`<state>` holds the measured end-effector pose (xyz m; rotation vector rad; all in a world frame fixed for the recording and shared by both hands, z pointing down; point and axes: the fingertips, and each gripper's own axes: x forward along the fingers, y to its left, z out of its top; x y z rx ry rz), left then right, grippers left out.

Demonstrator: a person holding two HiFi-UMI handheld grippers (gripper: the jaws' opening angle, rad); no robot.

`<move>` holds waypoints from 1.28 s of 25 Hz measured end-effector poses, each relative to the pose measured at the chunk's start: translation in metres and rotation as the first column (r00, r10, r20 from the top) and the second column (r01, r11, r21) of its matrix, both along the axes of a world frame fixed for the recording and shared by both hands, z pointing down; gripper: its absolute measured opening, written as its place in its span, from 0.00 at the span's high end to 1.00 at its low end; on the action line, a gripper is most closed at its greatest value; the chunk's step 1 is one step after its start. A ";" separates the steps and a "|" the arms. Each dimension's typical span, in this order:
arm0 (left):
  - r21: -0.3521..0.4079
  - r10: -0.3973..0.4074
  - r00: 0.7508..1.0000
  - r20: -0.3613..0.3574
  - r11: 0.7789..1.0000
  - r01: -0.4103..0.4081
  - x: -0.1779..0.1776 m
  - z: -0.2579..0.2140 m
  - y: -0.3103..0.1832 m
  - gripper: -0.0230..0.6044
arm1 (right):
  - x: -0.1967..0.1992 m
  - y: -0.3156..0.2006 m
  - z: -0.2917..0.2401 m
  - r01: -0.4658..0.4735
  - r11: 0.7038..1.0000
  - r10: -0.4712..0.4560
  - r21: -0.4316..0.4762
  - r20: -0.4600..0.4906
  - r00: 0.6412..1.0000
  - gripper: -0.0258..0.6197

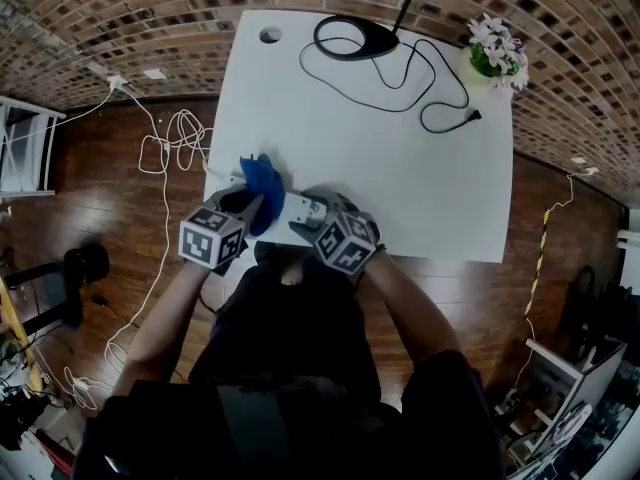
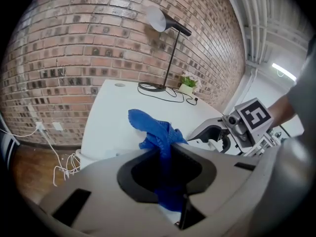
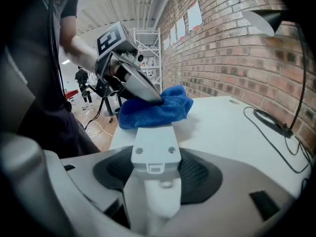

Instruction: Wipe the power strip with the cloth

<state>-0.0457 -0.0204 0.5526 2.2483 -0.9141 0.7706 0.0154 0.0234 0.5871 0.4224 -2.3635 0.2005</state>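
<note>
Left claw (image 1: 258,206) sits at the near edge of the white table (image 1: 400,168) in the head view, and it is shut tight on a blue cloth (image 1: 262,176). Right claw (image 1: 305,220) is just beside it. A white strip (image 1: 292,208) lies between the two claws, and the cloth is on its left end. Far back on the table are a black lamp (image 1: 355,40), its cord (image 1: 430,93) and some flowers (image 1: 497,50). White wires (image 1: 165,158) lie on the wood floor to the left.

In the left gripper view, the jaws are pinched together on the cloth (image 2: 157,132). It bunches up past the tips and also hangs down between them. The right claw (image 2: 215,137) shows on the right. The lamp (image 2: 165,21) stands by the brick wall (image 2: 74,48).

In the right gripper view, the right claw (image 3: 155,174) is part way open. Its two pads sit on the sides of the strip (image 3: 154,149) and hold it. The strip points away along the table (image 3: 232,127). The cloth (image 3: 158,110) covers its far end, and the tip of the left claw (image 3: 150,95) is down in the cloth
</note>
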 end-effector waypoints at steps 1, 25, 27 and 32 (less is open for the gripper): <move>-0.002 -0.004 1.000 0.001 1.000 0.004 -0.003 0.000 -0.001 0.84 | 0.001 0.000 0.000 -0.001 1.000 0.001 0.000 0.000 1.000 0.53; 0.004 -0.097 0.995 0.001 0.995 0.097 -0.074 -0.002 -0.022 0.83 | -0.002 -0.001 0.000 -0.017 1.000 0.017 -0.012 -0.004 1.000 0.53; 0.006 -0.091 0.996 0.005 0.996 0.091 -0.074 -0.002 -0.023 0.83 | -0.001 -0.001 0.001 -0.018 1.000 0.018 -0.011 -0.003 1.000 0.53; -0.075 -0.214 0.975 -0.062 0.975 0.210 -0.097 0.000 -0.027 0.83 | 0.000 -0.002 0.001 -0.026 1.000 0.026 -0.015 -0.003 1.000 0.53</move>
